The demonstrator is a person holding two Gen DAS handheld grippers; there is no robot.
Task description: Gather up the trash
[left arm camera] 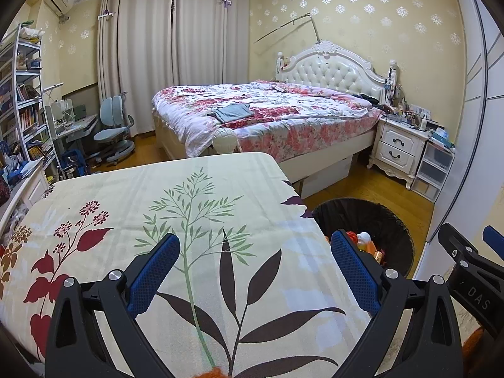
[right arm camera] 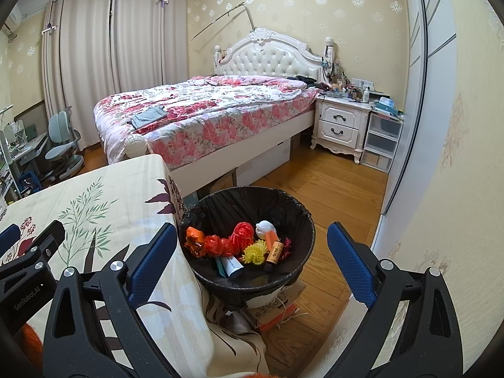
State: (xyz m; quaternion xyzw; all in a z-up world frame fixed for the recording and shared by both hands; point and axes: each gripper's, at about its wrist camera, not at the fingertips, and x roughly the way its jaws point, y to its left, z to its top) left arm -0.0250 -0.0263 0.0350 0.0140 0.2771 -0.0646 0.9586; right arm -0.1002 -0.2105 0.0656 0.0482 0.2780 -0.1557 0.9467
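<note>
A black-lined trash bin (right arm camera: 217,280) stands at the right edge of the table with the floral cloth (right arm camera: 94,208). Inside lie orange net bags (right arm camera: 220,244), a yellow spiky ball (right arm camera: 255,252), a white ball (right arm camera: 265,228), an orange tube (right arm camera: 273,250) and a rolled paper (right arm camera: 231,266). My right gripper (right arm camera: 252,247) is open and empty, above the bin's near side. My left gripper (left arm camera: 253,256) is open and empty over the tablecloth (left arm camera: 157,208); the bin (left arm camera: 400,236) shows to its right. The right gripper's body (left arm camera: 472,271) shows in the left wrist view.
A bed with a floral quilt (right arm camera: 204,110) stands behind the table. A white nightstand (right arm camera: 341,126) and plastic drawers (right arm camera: 381,141) are by the right wall. A desk chair (left arm camera: 115,129) and bookshelf (left arm camera: 22,100) are at the left. A box (right arm camera: 274,305) lies under the bin.
</note>
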